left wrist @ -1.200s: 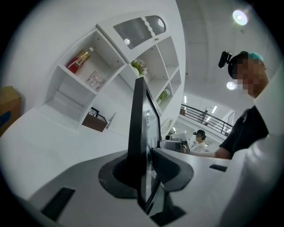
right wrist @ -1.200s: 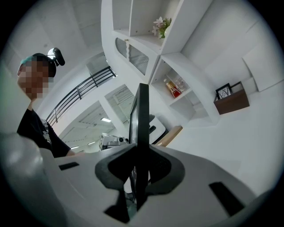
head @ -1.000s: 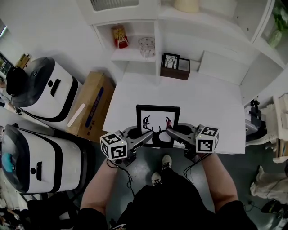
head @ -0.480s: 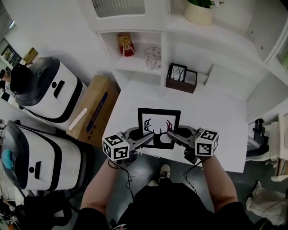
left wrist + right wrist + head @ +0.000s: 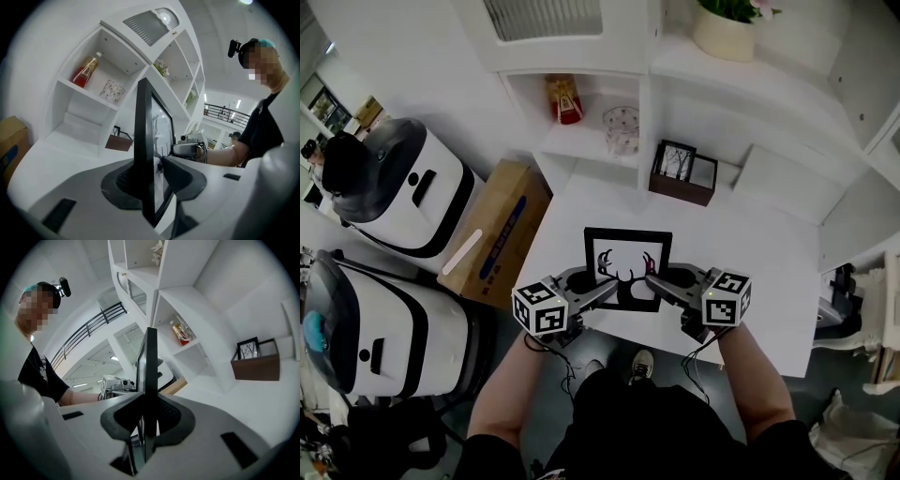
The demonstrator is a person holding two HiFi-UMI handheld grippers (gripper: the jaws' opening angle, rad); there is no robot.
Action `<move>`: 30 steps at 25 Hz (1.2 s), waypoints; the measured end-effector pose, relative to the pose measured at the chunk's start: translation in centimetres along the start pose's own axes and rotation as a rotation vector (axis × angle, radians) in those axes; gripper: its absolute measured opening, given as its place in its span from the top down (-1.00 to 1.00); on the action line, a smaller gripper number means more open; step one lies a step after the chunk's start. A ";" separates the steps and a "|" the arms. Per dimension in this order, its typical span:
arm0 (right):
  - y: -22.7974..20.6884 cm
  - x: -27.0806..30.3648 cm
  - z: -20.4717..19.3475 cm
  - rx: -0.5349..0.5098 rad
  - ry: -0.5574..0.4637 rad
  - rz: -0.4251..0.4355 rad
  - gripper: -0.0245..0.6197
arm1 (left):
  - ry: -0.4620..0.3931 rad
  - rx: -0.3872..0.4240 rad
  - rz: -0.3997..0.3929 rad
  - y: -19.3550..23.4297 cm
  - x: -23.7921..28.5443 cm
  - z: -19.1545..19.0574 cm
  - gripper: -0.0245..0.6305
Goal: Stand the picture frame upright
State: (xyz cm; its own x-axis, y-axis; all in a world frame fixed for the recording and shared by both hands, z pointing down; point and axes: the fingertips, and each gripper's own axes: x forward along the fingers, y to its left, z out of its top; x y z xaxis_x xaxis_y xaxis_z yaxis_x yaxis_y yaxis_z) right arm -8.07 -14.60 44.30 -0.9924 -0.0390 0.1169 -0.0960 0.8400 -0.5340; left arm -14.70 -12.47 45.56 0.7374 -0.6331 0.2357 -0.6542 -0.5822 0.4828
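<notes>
I have the black-framed picture with the antler drawing (image 5: 628,267) upright at the near edge of the white table (image 5: 750,262), facing me, with a gripper on each side edge. The right gripper (image 5: 146,416) is clamped on the frame's right edge, both pads pressing on it. The left gripper (image 5: 150,176) has just been widening. The frame's left edge is between its jaws, but the pads look slack around it rather than biting, so I judge the right side is carrying the frame alone.

My worry is the near edge. If the frame has no prop behind it, or the prop is folded, letting go on the right would let it tip towards me and off the table to the floor. Held by one edge only, it could also twist in the pads.

I cannot see the frame's bottom edge, as the grippers cover it from above, so I cannot tell whether it is resting on the table. Its back and any stand are hidden in every view, because both gripper views show it edge-on.
</notes>
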 end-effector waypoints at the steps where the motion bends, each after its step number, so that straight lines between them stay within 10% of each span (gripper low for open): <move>1: -0.1 0.2 0.1 0.001 0.000 0.000 0.75 | 0.001 0.000 0.000 0.2 0.0 0.1 0.48; 30: -8.3 7.4 3.6 -0.038 -0.057 -0.286 0.72 | 0.169 0.116 -0.224 12.2 2.5 4.8 0.49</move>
State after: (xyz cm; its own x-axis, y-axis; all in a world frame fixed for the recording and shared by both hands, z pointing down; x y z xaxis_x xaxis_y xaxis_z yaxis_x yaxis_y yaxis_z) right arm -14.87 -23.86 46.57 -0.9281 -0.3067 0.2110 -0.3709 0.8099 -0.4544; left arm -21.71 -23.61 47.96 0.8767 -0.3941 0.2758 -0.4797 -0.7583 0.4415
